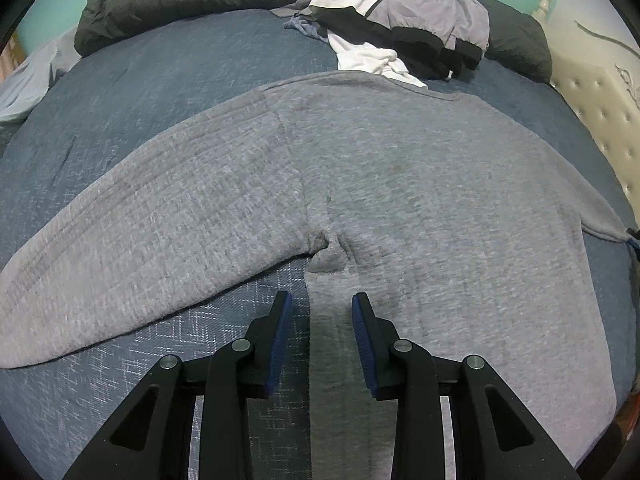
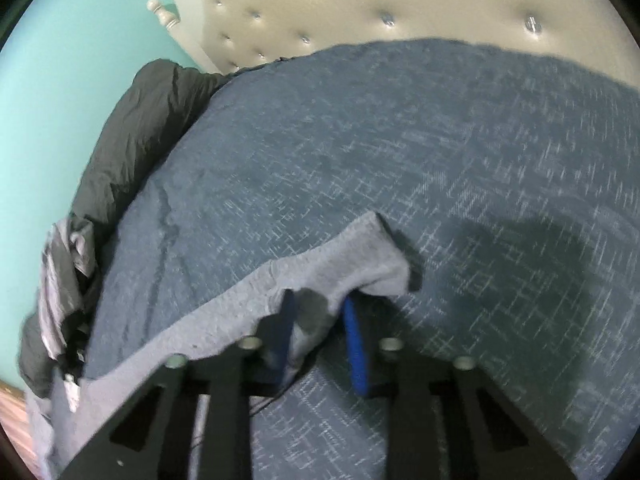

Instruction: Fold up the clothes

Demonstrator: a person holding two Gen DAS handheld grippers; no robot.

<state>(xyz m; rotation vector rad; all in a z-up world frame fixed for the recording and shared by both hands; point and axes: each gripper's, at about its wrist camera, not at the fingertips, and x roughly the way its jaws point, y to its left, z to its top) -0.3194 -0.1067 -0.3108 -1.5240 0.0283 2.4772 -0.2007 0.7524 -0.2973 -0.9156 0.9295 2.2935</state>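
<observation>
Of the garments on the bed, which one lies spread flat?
The grey sweatshirt, spread out directly in front of the left gripper. The lilac-and-black jacket and white garment sit crumpled in a heap behind it.

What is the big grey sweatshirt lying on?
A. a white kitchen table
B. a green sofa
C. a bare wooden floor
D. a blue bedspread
D: the grey sweatshirt is spread flat on a blue bedspread, with a padded cream headboard off to one side.
</observation>
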